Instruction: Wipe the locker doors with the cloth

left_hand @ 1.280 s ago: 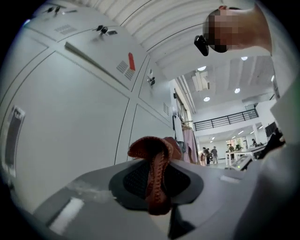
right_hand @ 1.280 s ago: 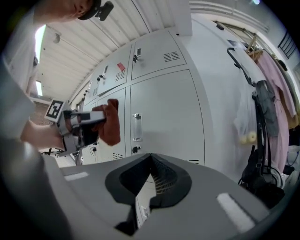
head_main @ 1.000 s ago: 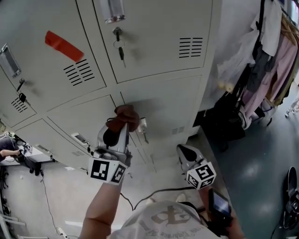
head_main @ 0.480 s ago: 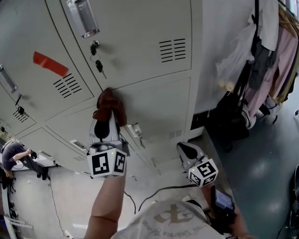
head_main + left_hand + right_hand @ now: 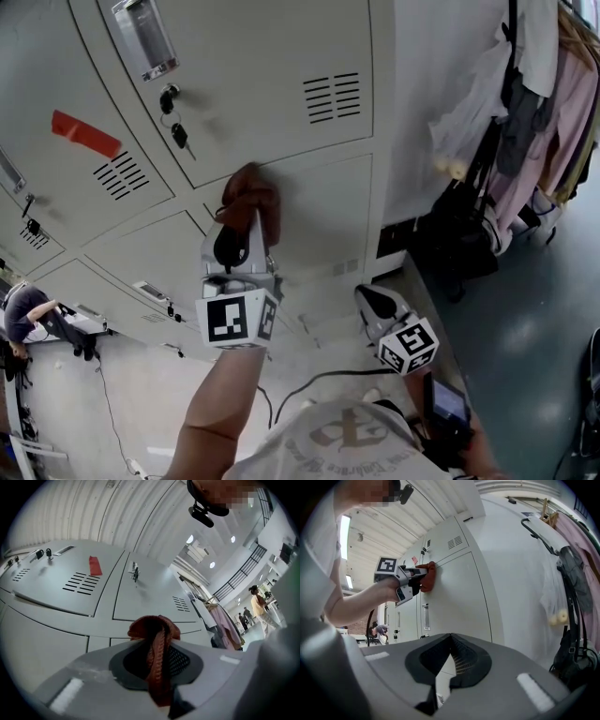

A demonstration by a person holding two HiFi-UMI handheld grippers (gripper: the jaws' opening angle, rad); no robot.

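Wiping in hand: cloth on one door, the rest not yet shown done

Low in the frame, right of centre, my right tool (image 5: 373,300) hangs idle, jaws closed on nothing; above it my left tool (image 5: 246,225) is clamped tight on the red cloth (image 5: 249,190), which presses the top edge of the middle locker door (image 5: 323,211); no wiped streaks show anywhere, so I judge the left-hand doors (image 5: 84,272) remain.
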